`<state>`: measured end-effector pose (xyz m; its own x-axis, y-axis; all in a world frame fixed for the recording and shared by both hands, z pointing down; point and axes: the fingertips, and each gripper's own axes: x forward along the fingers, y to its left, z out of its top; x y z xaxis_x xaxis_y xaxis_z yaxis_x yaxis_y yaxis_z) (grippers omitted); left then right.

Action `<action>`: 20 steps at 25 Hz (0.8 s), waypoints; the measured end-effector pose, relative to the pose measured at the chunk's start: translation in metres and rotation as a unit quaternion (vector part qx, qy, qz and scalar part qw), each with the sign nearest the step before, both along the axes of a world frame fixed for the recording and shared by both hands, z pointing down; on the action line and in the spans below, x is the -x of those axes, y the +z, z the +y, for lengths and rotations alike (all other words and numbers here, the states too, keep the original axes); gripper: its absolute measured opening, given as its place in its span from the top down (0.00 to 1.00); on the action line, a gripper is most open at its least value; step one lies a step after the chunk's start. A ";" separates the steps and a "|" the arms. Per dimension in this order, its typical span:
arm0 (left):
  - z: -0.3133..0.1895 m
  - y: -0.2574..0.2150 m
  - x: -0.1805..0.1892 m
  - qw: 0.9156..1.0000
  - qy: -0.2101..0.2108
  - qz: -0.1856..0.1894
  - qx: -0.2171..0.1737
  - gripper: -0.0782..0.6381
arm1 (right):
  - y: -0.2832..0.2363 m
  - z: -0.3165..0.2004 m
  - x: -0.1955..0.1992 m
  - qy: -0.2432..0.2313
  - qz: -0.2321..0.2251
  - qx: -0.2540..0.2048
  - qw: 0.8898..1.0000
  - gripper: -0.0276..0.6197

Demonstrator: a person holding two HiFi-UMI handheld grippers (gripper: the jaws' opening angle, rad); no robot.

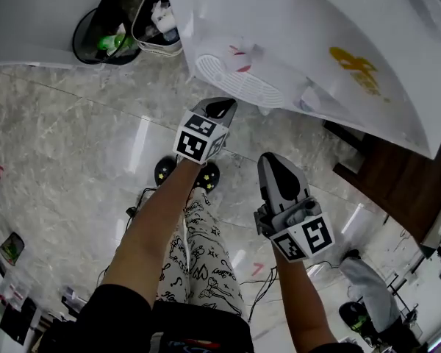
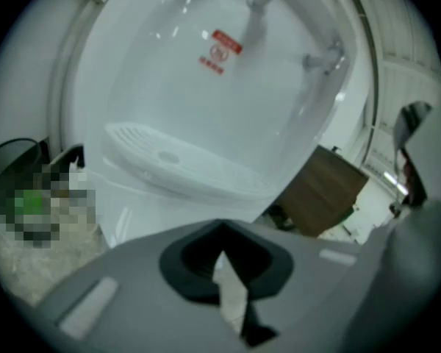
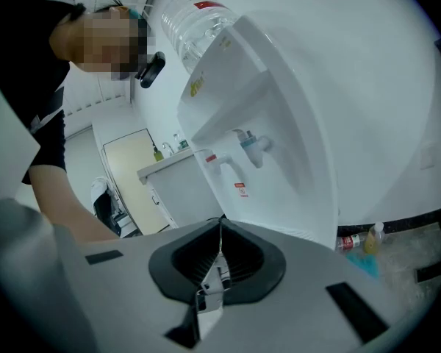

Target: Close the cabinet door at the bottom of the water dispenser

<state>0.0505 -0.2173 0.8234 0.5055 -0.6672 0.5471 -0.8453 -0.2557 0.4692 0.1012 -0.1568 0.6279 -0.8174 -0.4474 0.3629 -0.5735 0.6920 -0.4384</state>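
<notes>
The white water dispenser (image 1: 301,43) fills the top of the head view, seen from above, with its round drip tray (image 1: 239,79) facing me. Its taps (image 2: 320,59) and drip tray (image 2: 169,160) show in the left gripper view, its bottle (image 3: 191,20) and taps (image 3: 242,149) in the right gripper view. The bottom cabinet door is hidden in every view. My left gripper (image 1: 222,109) hangs just below the tray, shut and empty. My right gripper (image 1: 272,164) is lower right, a little off the dispenser front, also shut and empty.
Two bins (image 1: 125,20) with rubbish stand left of the dispenser. Dark brown furniture (image 1: 397,175) is at its right. A few bottles (image 3: 356,241) lie on the floor beside it. Cables (image 1: 261,282) run over the marble floor. A person (image 3: 51,109) stands at left in the right gripper view.
</notes>
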 end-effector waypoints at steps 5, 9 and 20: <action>0.043 -0.071 0.020 0.999 -0.021 0.025 -0.022 0.89 | -0.018 -0.001 0.015 0.033 -0.001 -0.004 0.999 0.93; 0.072 -0.156 0.029 0.996 -0.030 0.038 -0.076 0.89 | -0.064 -0.002 0.032 0.081 -0.038 -0.015 0.996 0.93; 0.118 -0.381 0.034 0.979 0.067 0.022 -0.192 0.89 | -0.241 0.027 0.038 0.112 -0.110 -0.072 0.985 0.93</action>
